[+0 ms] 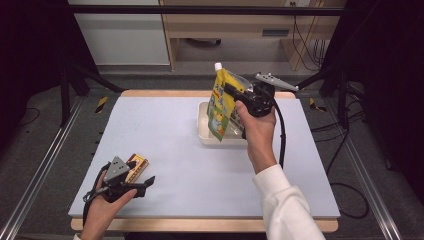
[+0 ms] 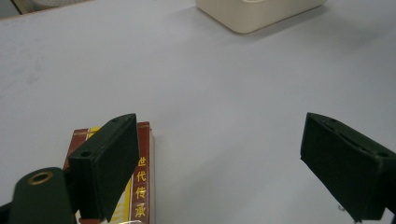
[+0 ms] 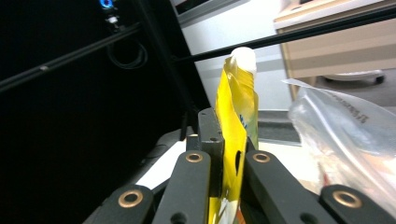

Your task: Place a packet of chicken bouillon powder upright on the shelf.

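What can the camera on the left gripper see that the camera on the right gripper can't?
The left gripper view looks along the left gripper, whose jaws stand wide apart over the pale table. It shows a red and yellow box lying beside one jaw and a corner of the cream tray.

The right gripper view looks along the right gripper, whose jaws are shut on a yellow pouch with a white cap, beside a clear plastic bag.

Both views show a pair of black jaws rising from the bottom.
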Demonstrator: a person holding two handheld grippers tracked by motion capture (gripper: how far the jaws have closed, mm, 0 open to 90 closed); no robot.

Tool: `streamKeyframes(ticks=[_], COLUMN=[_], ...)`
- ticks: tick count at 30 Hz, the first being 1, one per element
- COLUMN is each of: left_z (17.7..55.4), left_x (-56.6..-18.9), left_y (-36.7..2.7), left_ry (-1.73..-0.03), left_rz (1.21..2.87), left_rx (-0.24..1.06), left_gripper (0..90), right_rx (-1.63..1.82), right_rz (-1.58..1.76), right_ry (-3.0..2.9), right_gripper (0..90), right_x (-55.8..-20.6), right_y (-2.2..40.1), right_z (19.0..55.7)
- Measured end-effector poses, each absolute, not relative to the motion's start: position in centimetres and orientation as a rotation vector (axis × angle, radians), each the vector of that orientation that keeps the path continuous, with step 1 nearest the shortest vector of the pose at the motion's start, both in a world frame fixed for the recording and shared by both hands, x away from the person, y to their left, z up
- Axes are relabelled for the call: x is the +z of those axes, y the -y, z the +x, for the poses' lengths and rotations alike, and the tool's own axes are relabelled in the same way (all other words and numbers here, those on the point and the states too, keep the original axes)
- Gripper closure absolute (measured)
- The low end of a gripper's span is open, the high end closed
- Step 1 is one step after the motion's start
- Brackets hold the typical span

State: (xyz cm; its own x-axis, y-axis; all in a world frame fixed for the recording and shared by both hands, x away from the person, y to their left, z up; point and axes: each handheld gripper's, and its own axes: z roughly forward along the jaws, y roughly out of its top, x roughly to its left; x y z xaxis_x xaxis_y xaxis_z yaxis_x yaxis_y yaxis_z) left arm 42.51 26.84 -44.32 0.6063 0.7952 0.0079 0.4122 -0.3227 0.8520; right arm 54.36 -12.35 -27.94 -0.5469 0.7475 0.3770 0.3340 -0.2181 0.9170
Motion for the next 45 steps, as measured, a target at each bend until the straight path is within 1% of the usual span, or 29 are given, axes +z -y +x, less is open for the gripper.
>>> streamKeyframes(ticks=[13,28,38,45], left_z=[42.5,42.4,42.3,42.3], left_x=[-44.4,-44.2,-44.2,-44.1], left_y=[-26.8,-26.7,-26.6,-26.5], left_ry=[-0.952,-0.933,-0.918,-0.916], left_rz=[1.952,1.957,1.972,1.975], left_rx=[0.536,0.532,0.534,0.537], left_gripper=[11.4,11.5,11.5,11.6], right_rx=[1.703,1.576,1.520,1.520], right_rz=[1.297,1.290,1.248,1.246], right_ry=[-1.668,-1.648,-1.629,-1.608], right_gripper=[90.0,90.0,90.0,90.0], right_x=[-29.0,-30.9,-31.6,-31.8], right_y=[11.5,10.0,9.3,9.5], right_z=[56.0,58.9,59.0,58.9])
